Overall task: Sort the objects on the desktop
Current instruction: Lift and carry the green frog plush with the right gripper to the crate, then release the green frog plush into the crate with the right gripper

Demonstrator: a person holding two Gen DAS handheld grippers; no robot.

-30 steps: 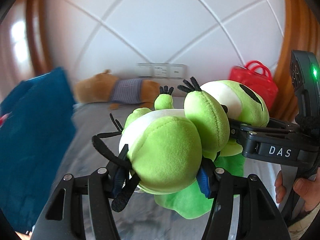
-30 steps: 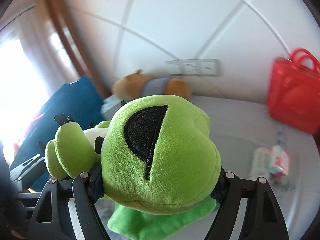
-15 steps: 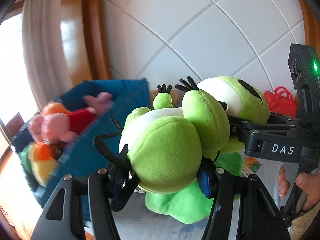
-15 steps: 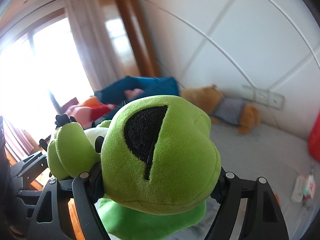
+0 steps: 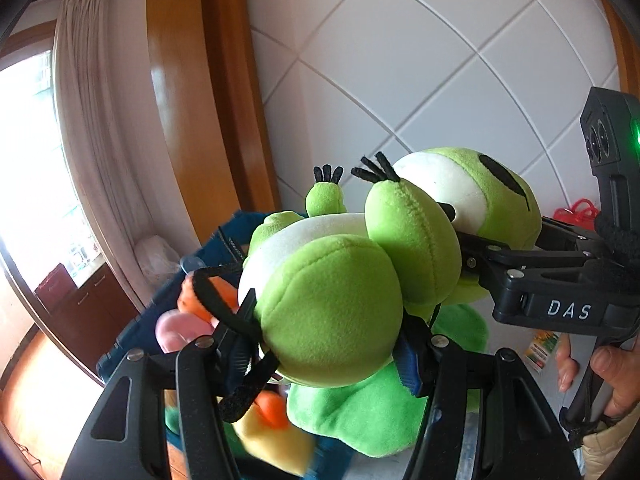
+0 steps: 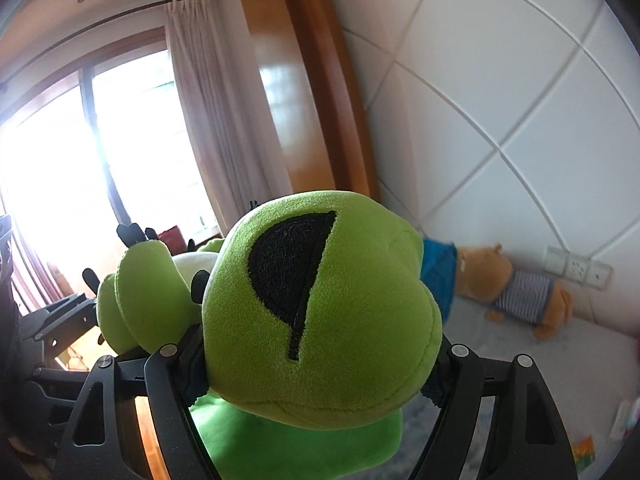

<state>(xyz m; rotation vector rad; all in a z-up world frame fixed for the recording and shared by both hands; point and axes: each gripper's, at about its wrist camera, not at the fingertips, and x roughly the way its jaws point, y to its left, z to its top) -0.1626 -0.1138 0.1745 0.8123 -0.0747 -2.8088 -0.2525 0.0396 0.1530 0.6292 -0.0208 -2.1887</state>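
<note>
A green plush frog [image 5: 336, 304] with white belly and black eye patches hangs in the air, held by both grippers. My left gripper [image 5: 326, 344] is shut on its rounded lower part. My right gripper [image 6: 316, 364] is shut on its head [image 6: 320, 312]; in the left wrist view that gripper's black body marked DAS [image 5: 560, 304] comes in from the right. Below and left of the frog sits a blue fabric bin [image 5: 136, 332] holding pink, orange and yellow soft toys [image 5: 180, 320].
A brown plush bear in a striped shirt [image 6: 516, 292] lies on the grey table by the tiled wall. A red basket [image 5: 576, 210] stands far right. A small colourful packet [image 5: 540, 350] lies on the table. A wooden door frame and curtain fill the left. A hand [image 5: 612, 376] holds the right gripper.
Both grippers have swung left with the frog. The blue bin now lies under the frog instead of off to the left, and the bear has slid right.
</note>
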